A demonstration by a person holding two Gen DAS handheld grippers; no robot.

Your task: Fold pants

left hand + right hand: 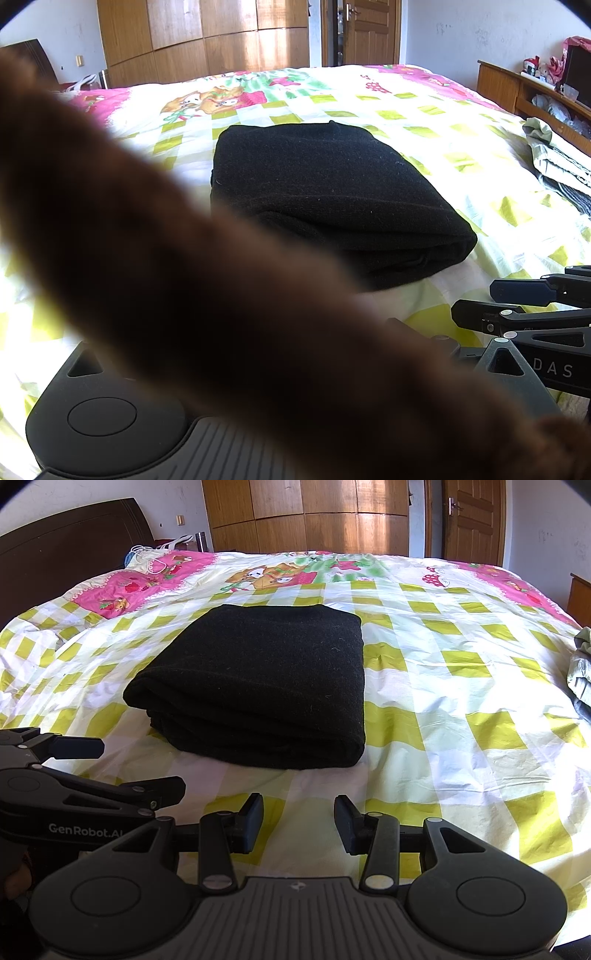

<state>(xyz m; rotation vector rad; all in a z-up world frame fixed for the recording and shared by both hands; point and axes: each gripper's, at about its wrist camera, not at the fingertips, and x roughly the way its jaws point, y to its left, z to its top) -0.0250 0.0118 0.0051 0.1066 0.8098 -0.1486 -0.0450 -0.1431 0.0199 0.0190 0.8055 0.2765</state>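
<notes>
One folded black pants bundle point(258, 683) ahead of the jaws, two grippers, one grey cloth heap point(580, 672) far right.

Bright daylight, washed-out bedsheet point(424, 122), fisheye-bent edges, blurred brown mass point(207, 295) close to left lens.
</notes>
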